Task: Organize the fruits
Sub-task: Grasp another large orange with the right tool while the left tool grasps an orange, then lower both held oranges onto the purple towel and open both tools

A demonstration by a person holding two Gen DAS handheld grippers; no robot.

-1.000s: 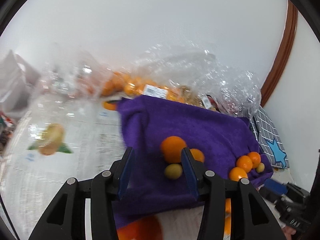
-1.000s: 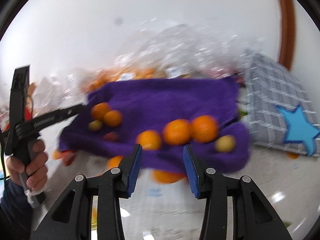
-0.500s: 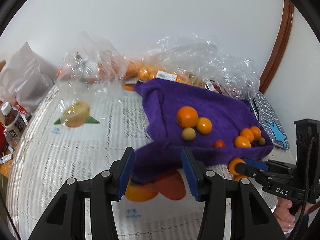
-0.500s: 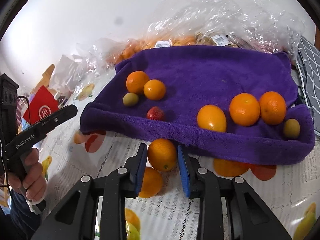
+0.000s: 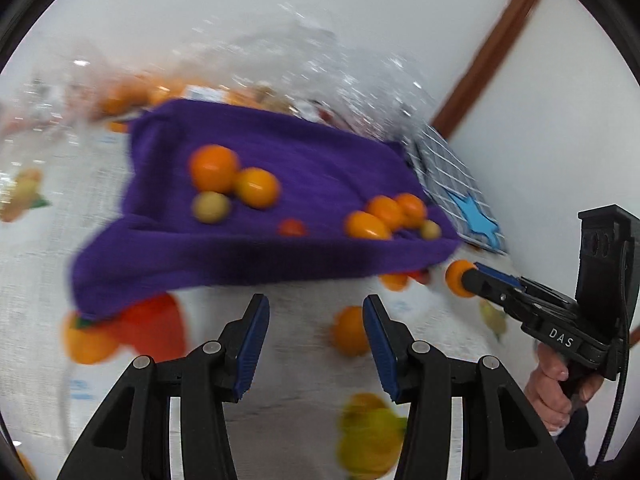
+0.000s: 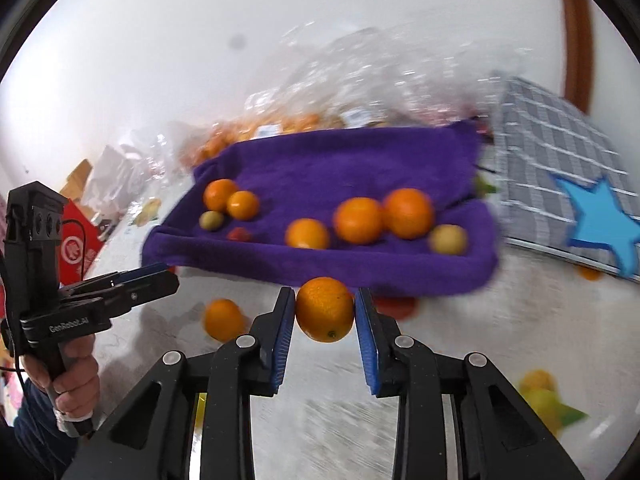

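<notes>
Lifted since half a second ago: your right gripper (image 6: 325, 312) has carried its orange (image 6: 325, 309) up off the table, and the fruit now shows in front of the towel's near hem; both pads press its sides. Your left gripper (image 5: 316, 340) has swung towards the right, so a second orange (image 5: 349, 336) on the cloth now sits just inside its right finger (image 5: 378, 344); its fingers stand apart with nothing between the pads.

Edges: purple towel (image 6: 332, 168), near hem rolled and raised, far edge against clear plastic bags (image 6: 360, 64). Checked cloth with blue star (image 6: 560, 152) just beside its right edge. White printed tablecloth (image 6: 320, 420) lies bare between the hem and you; that is your open room.

Held orange: round, dimpled skin, stem dimple facing you low on the fruit.

On towel, left group: two oranges, one greenish fruit, one small red fruit. Right group: three oranges (image 6: 360, 220), one greenish fruit (image 6: 448, 239). Background blurred.
</notes>
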